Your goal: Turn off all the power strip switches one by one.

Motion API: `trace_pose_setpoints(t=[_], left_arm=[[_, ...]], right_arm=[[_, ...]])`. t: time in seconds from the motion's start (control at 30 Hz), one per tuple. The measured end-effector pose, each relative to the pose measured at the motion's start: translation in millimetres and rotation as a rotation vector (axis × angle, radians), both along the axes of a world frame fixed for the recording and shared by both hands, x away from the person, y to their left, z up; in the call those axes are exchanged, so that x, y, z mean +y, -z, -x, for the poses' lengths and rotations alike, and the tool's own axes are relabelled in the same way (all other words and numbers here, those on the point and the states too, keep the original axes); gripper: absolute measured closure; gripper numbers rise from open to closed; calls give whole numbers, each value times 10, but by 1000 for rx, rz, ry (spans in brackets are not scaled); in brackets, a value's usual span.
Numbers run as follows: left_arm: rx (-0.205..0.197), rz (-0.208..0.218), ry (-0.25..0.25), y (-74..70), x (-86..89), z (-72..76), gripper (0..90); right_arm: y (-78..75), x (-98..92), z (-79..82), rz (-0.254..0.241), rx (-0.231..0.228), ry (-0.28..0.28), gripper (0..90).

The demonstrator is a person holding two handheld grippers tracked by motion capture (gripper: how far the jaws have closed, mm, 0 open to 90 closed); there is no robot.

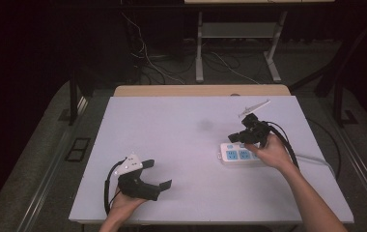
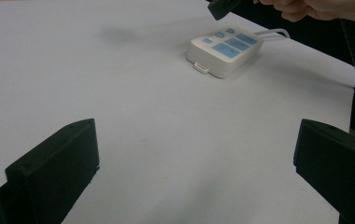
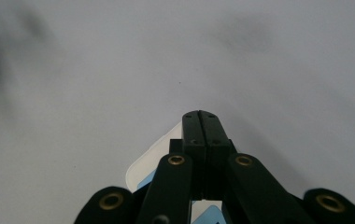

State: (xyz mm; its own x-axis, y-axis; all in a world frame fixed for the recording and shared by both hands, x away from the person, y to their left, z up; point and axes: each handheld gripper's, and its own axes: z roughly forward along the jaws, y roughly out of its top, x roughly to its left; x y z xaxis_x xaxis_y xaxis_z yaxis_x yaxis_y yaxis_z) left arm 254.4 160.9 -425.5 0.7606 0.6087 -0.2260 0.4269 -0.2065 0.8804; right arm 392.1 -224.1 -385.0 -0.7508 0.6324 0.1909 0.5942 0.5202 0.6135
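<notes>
A white power strip (image 1: 239, 155) with blue sockets lies on the right half of the white table (image 1: 172, 140). From the left gripper view the power strip (image 2: 224, 49) shows at the far side. My right gripper (image 1: 234, 137) hovers just over the strip's left end, jaws pressed together with nothing between them; its own view has the right gripper (image 3: 200, 115) above the strip's white corner (image 3: 150, 163). My left gripper (image 1: 158, 173) rests near the table's front left, jaws wide apart and holding nothing, and its own view shows the left gripper (image 2: 194, 154) over bare table.
A white cable (image 1: 317, 160) runs from the strip toward the table's right edge. A wooden board edge (image 1: 201, 90) borders the far side. Cables and metal desk legs (image 1: 199, 48) stand on the floor beyond.
</notes>
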Motion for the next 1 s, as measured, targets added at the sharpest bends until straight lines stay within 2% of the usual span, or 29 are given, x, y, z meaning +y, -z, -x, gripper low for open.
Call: trace_pose_setpoints(t=[0.33, 0.63, 0.8, 1.0], left_arm=[[-1, -1, -1, -3, 4, 2, 0], [-1, -1, 0, 0, 9, -1, 0], [2, -6, -1, 5, 4, -1, 0], [1, -7, -2, 6, 0, 0, 0]], right_arm=[[127, 57, -54, 6, 22, -4, 900], [271, 78, -80, 31, 51, -4, 900], [322, 21, -79, -30, 48, 3, 900], [339, 4, -74, -45, 44, 2, 900]])
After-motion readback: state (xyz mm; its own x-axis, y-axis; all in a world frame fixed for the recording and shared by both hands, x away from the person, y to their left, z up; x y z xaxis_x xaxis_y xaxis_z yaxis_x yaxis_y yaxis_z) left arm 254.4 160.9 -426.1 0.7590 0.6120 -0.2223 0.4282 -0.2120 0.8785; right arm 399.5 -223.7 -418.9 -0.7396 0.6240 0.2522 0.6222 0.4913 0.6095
